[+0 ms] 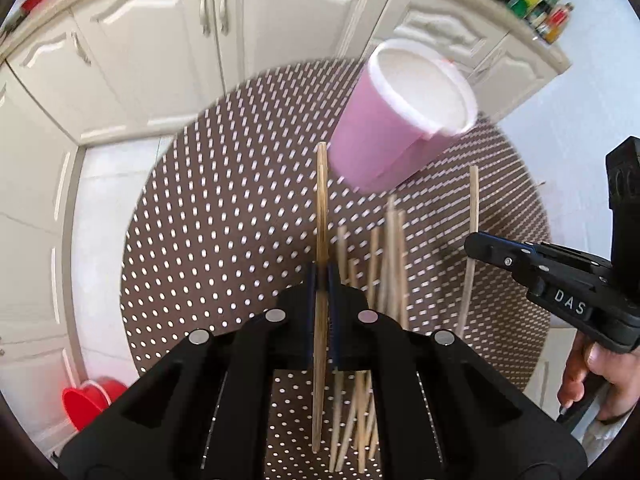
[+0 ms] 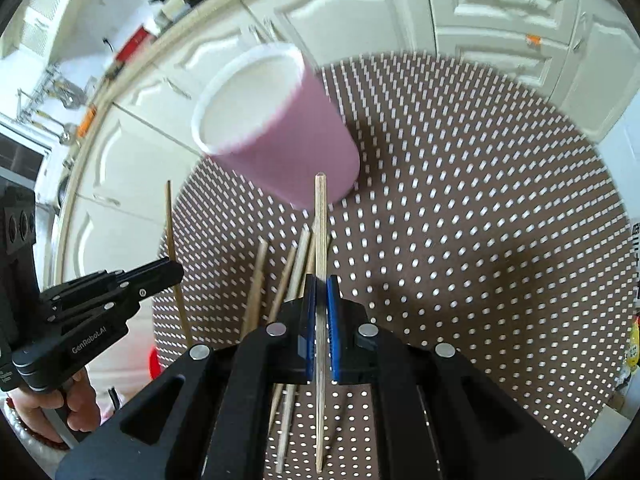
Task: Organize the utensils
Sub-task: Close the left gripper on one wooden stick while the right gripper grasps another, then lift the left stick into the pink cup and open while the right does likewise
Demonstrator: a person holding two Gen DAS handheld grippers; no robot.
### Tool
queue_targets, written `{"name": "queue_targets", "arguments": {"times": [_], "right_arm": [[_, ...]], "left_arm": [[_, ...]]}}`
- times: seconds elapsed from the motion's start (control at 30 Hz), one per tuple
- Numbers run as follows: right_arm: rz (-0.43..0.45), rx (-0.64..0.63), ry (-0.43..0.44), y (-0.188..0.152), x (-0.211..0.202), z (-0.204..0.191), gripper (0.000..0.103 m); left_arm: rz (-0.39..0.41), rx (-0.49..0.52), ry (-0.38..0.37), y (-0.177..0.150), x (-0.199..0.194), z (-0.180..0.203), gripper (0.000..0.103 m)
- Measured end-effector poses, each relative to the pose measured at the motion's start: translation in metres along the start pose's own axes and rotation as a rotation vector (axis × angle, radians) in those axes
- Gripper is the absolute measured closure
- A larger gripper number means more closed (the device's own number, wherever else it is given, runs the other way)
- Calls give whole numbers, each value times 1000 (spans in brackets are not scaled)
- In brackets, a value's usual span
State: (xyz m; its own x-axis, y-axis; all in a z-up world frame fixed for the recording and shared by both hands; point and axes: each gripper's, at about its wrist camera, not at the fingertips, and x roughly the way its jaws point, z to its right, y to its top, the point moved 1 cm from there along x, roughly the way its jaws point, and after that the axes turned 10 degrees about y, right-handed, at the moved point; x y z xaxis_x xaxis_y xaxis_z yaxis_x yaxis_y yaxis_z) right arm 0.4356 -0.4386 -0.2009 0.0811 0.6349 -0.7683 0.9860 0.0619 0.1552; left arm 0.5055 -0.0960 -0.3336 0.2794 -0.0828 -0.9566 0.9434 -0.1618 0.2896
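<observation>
Left gripper (image 1: pixel 322 276) clamped on 1 chopstick (image 1: pixel 321 216); right gripper (image 2: pixel 321 288) clamped on another chopstick (image 2: pixel 320 224). Both near pink cup (image 1: pixel 394 120); loose chopsticks (image 1: pixel 390 248) below cup.

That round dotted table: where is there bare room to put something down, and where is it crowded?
The table is bare to the right of the pink cup, out to its rim. In the left view, it is also bare left of the cup. The crowded spot is the pile of loose sticks in front of the cup, below both grippers.
</observation>
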Motion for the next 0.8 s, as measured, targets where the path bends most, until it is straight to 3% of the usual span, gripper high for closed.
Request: {"name": "queue_targets", "arguments": {"times": [0.23,0.3,0.53,0.8], "right_arm": [[135,-37,8,-4,-62,-22,99],[171,-56,-6,-9,-66,-45,99],[275,-110,-26,-26,-87,-71,99],[406,-182,-46,-11,-117,-101,99]], "left_arm": [[118,28,-61,-7,-61,1,97],[152,39,-76,-9,-79,4,97],[255,50,-131,-4,-116,2,97],[372,15,-181,13,-160,0,97]]}}
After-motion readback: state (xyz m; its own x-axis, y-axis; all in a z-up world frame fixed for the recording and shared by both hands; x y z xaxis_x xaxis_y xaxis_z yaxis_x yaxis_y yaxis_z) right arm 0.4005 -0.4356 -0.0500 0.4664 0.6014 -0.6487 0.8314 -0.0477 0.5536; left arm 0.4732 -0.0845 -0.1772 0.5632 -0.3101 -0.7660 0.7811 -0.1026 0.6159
